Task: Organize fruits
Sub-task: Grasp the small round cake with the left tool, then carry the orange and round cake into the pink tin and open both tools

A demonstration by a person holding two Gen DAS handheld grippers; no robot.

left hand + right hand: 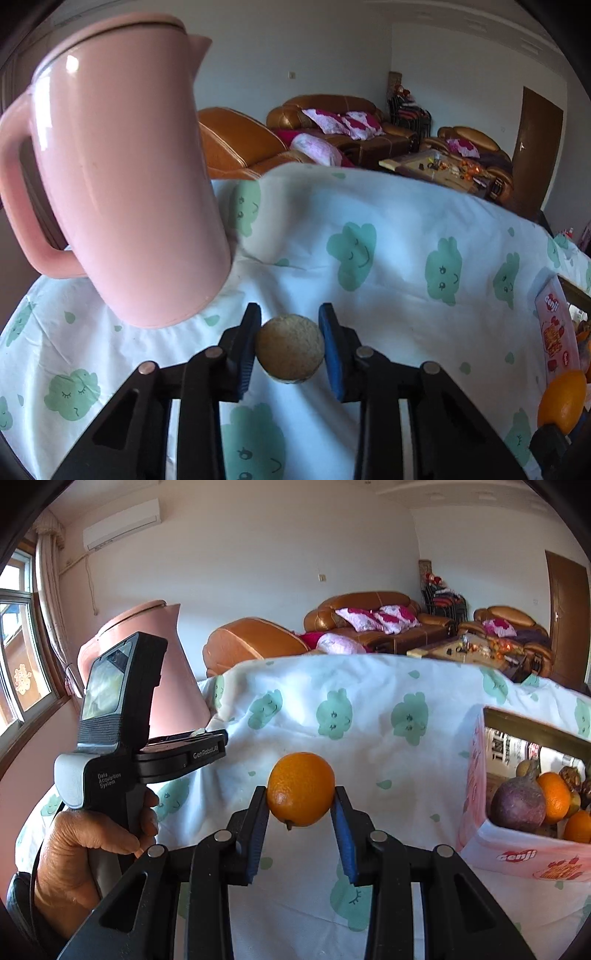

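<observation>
Left wrist: left claw point(290, 341) clamps a tan fruit point(290, 349) above the counter point(388, 258), beside a pink jug point(122, 177). Right claw point(301, 814) grips an orange point(301, 788) near the box point(480, 775).

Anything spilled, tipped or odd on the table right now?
Nothing spilled. The pink jug only leans through lens distortion. The fruit box stands upright, and each tongs grips one fruit: orange right, tan fruit left.

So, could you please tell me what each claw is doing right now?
Left claw: closed on the tan round fruit.
Right claw: closed on the orange.
</observation>
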